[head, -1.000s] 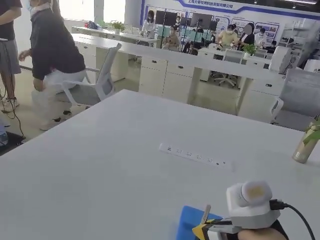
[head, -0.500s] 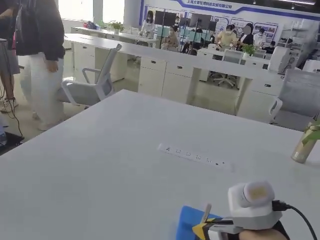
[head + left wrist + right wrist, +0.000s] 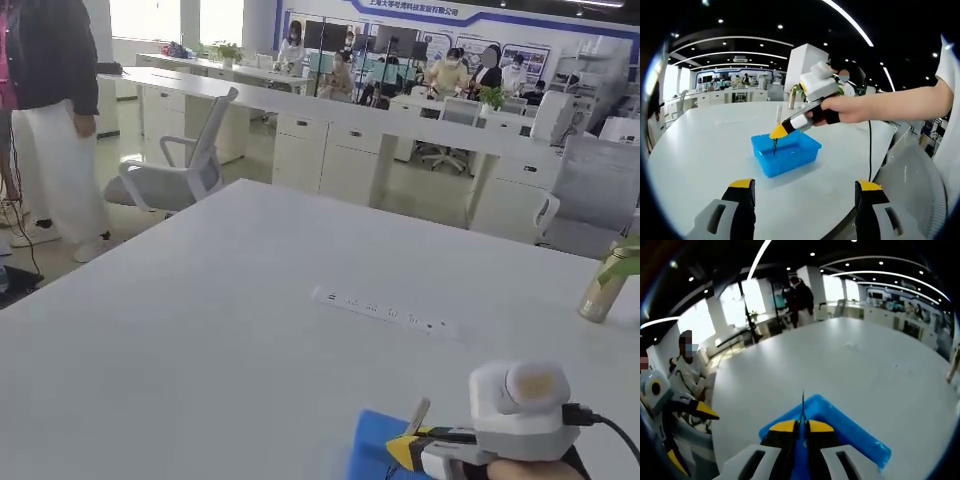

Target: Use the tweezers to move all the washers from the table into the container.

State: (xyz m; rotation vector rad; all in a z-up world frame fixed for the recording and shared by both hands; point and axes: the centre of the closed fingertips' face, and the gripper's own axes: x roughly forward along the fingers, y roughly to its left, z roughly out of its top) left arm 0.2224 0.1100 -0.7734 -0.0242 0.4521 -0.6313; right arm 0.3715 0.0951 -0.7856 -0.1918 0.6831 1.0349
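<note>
My right gripper (image 3: 802,426) is shut on thin metal tweezers (image 3: 802,407), whose points reach over a blue plastic container (image 3: 845,432). In the left gripper view a hand holds that right gripper (image 3: 778,132) above the container (image 3: 786,154), and the tweezers (image 3: 775,142) dip inside it. My left gripper (image 3: 802,212) stands wide open with nothing between its jaws, well short of the container. At the bottom of the head view are the right gripper (image 3: 402,452), the upper end of the tweezers (image 3: 419,412) and a corner of the container (image 3: 372,452).
A white power strip (image 3: 385,310) lies mid-table. A bottle with a plant (image 3: 606,288) stands at the table's right edge. A person (image 3: 50,110) stands beyond the table's left side beside an office chair (image 3: 180,165). My left gripper (image 3: 680,407) shows at the left of the right gripper view.
The person at the left has risen from the chair and stepped left. My right gripper and the tweezers stay over the container; the head camera has shifted slightly.
</note>
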